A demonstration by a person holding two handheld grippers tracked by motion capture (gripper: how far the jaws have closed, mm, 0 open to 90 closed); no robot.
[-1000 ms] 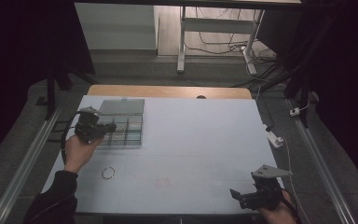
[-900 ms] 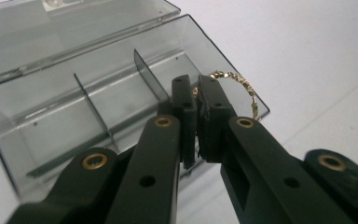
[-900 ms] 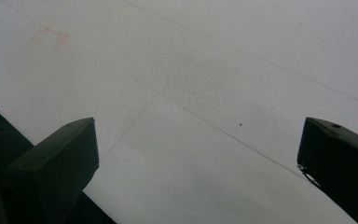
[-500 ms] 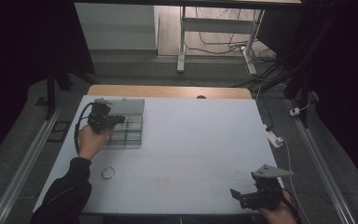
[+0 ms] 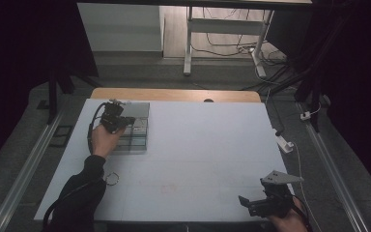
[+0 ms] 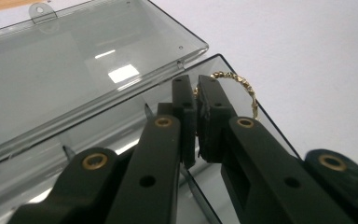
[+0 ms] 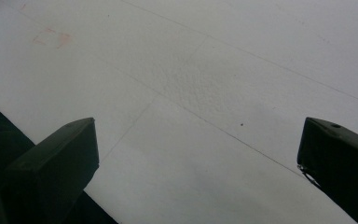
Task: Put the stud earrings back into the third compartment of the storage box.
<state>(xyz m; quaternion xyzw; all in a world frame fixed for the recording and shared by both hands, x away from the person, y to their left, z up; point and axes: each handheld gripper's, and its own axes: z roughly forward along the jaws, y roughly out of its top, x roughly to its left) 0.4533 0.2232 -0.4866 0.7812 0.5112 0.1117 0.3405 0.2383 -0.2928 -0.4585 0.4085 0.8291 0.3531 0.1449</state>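
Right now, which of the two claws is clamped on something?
The left claw, above the open clear box, pinches a gold beaded ring; the right claw gapes wide over the white table.

Dim room, grey floor (image 5: 212, 77), white table (image 5: 198, 145)

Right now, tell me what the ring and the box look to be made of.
The ring, pinched in the left tongs, looks like gold-coloured metal: it is thin, shiny and beaded along its band, though whether solid or plated can't be told. The box looks like smoky clear plastic: the table shows through its open lid, which carries glossy reflections and moulded edges.
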